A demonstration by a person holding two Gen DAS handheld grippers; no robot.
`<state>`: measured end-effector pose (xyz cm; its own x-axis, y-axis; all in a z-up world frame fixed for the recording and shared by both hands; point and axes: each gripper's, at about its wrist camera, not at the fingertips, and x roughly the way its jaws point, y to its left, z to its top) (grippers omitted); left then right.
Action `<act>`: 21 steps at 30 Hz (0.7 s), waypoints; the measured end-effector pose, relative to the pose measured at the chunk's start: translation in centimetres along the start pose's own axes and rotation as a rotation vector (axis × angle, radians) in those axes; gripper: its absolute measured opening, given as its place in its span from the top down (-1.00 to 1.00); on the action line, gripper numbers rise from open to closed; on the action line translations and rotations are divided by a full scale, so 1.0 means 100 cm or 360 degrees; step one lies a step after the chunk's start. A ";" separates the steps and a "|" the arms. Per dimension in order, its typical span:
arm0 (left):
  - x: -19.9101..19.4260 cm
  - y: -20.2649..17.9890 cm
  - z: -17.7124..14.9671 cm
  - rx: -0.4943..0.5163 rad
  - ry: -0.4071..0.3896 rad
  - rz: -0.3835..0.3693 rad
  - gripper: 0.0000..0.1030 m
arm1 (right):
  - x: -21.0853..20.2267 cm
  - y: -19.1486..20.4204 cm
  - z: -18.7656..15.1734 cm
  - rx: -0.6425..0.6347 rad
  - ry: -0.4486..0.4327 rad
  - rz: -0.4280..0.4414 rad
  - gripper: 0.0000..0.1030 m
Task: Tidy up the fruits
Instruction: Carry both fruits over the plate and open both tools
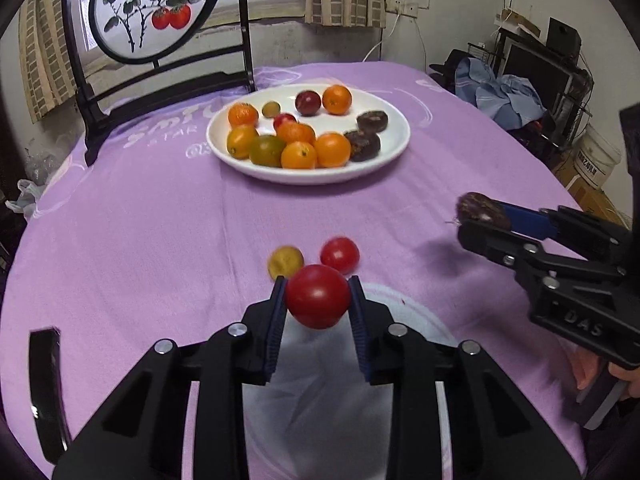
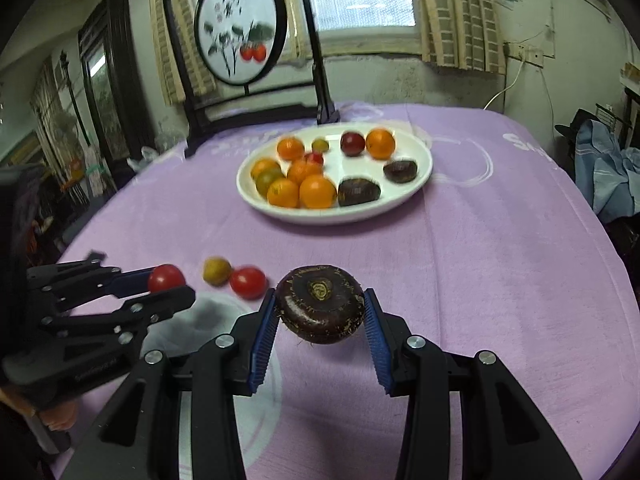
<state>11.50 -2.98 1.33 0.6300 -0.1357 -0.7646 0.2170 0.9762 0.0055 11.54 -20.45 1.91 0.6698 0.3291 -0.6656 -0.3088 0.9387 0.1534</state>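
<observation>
A: Starting at the left, what's the left gripper [image 1: 318, 294] doing?

B: It's pinching a red tomato [image 1: 317, 295] between its blue pads, lifted off the purple worktop [image 1: 160, 220]. Just beyond it, at 12 o'clock, 2 loose fruits lie on the cloth: a yellowish one [image 1: 285, 261] and a smaller red tomato [image 1: 339, 255], close together.

A: And the right gripper [image 2: 320, 308]?

B: Clamped on a dark, flattish water chestnut [image 2: 320, 303], its flat face tilted toward the camera, also held clear of the cloth.

A: Where should they go?

B: The white plate [image 1: 396, 136] sits at 12 o'clock from both grippers, well apart from them. I'd judge the right gripper better placed for its right side, where 2 other chestnuts [image 1: 367, 135] lie; oranges and tomatoes fill the left
</observation>
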 end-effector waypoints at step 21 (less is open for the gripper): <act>0.108 0.051 0.143 -0.0276 0.0071 0.0046 0.42 | 0.121 -0.028 0.112 -0.0009 0.0060 -0.0140 0.16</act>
<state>30.07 -1.87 2.28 0.5994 -0.1035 -0.7937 0.0651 0.9946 -0.0806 28.11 -17.96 1.58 0.6683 0.2415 -0.7036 -0.2538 0.9631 0.0895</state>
